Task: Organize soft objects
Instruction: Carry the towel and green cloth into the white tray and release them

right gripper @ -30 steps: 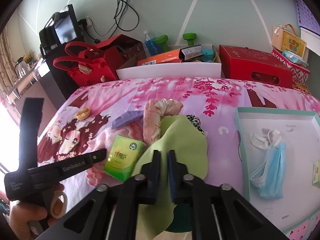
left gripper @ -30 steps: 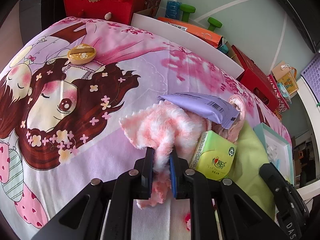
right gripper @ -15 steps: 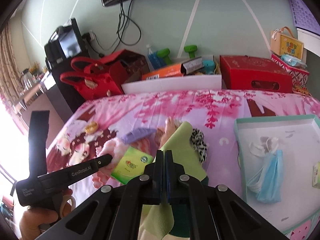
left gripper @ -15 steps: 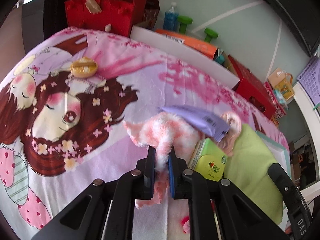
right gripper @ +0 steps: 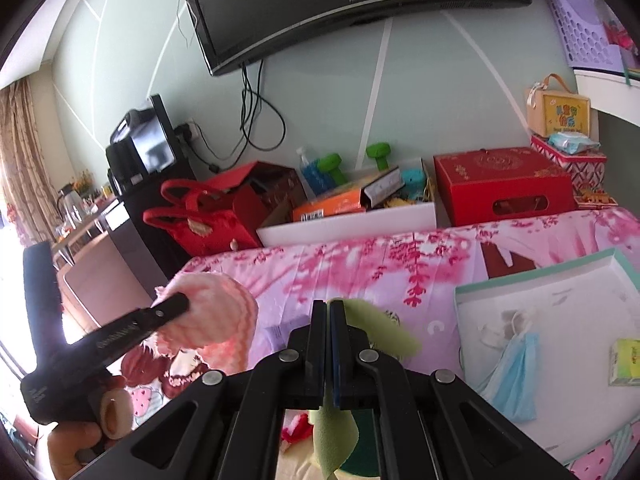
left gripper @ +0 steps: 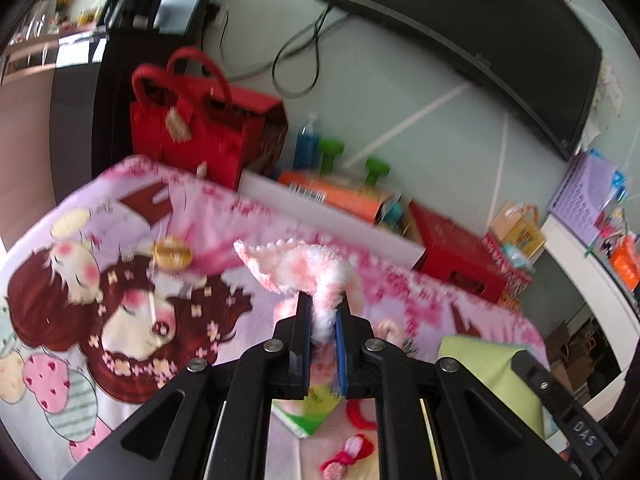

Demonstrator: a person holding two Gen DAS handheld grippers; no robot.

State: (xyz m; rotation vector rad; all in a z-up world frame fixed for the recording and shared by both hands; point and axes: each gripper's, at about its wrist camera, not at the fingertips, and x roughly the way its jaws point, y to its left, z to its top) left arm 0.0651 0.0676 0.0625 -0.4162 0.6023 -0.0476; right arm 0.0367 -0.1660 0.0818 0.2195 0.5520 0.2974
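Observation:
My left gripper (left gripper: 323, 312) is shut on a fluffy pink-and-white cloth (left gripper: 304, 268) and holds it lifted above the pink cartoon bedspread (left gripper: 120, 288). The same cloth (right gripper: 208, 320) shows at the left of the right wrist view, held by the left gripper (right gripper: 176, 306). My right gripper (right gripper: 329, 312) is shut on a light green cloth (right gripper: 380, 332), also lifted; a flap of it hangs below the jaws. The green cloth (left gripper: 480, 360) shows at the right of the left wrist view.
A teal-rimmed white tray (right gripper: 532, 292) on the right holds a blue face mask (right gripper: 516, 372) and a green tissue pack (right gripper: 626, 362). Another green tissue pack (left gripper: 316, 404) and red hair ties (left gripper: 352, 452) lie below. A red bag (left gripper: 192, 132) and boxes line the wall.
Both grippers have risen and tilted up, lifting the pink cloth and the green cloth off the bed. The right gripper closed on the green cloth.

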